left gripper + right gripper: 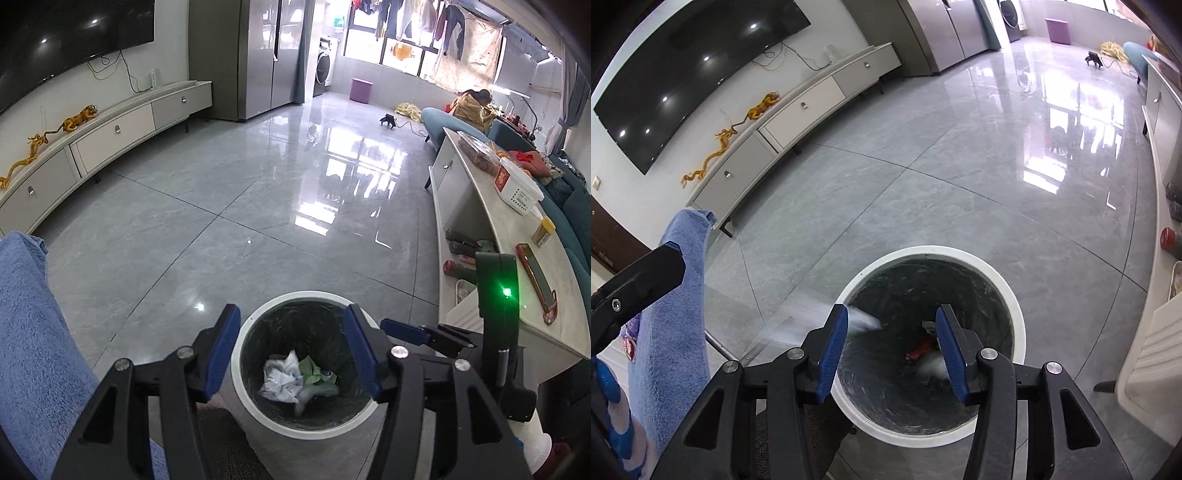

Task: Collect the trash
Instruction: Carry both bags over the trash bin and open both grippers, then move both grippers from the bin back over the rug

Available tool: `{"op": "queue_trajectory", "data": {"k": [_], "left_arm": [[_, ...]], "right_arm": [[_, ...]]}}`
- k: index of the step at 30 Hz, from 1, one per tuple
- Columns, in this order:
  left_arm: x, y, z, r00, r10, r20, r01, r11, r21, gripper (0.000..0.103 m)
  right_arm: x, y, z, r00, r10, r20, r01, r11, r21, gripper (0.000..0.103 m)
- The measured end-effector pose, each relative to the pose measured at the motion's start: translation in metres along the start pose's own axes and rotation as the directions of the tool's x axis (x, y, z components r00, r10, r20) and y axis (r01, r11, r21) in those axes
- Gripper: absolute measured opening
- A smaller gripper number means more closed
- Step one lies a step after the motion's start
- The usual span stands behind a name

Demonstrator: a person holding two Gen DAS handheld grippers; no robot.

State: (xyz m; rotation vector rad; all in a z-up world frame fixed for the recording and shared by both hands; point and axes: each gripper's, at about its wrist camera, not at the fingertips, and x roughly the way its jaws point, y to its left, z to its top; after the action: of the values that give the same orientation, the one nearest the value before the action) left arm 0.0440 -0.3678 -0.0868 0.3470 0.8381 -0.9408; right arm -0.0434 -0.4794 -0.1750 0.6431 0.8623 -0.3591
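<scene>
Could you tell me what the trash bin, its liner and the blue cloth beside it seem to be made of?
Trash bin: probably plastic, judging by its smooth, matte white rim. Liner: thin dark plastic film, glossy and wrinkled. Blue cloth: terry towel fabric with a nubby looped pile.

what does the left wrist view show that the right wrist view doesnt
Only the left wrist view shows the white crumpled wrapper and green wrapper lying in the bin, the phone on the side table, and the hanging laundry. Only the right wrist view shows a red wrapper in the bin and a blurred white piece at its rim. Both show the white-rimmed trash bin, the blue towel and the TV.
</scene>
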Motion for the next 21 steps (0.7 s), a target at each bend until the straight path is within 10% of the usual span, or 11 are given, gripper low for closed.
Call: {"op": "queue_trajectory", "data": {"k": [21], "left_arm": [[-0.078, 0.018, -0.03, 0.978, 0.172, 0.119, -0.167, 0.984, -0.055, 0.066]], "right_arm": [[-0.043, 0.016, -0.004, 0.997, -0.021, 0.071, 0.024, 0.998, -0.05, 0.049]]}}
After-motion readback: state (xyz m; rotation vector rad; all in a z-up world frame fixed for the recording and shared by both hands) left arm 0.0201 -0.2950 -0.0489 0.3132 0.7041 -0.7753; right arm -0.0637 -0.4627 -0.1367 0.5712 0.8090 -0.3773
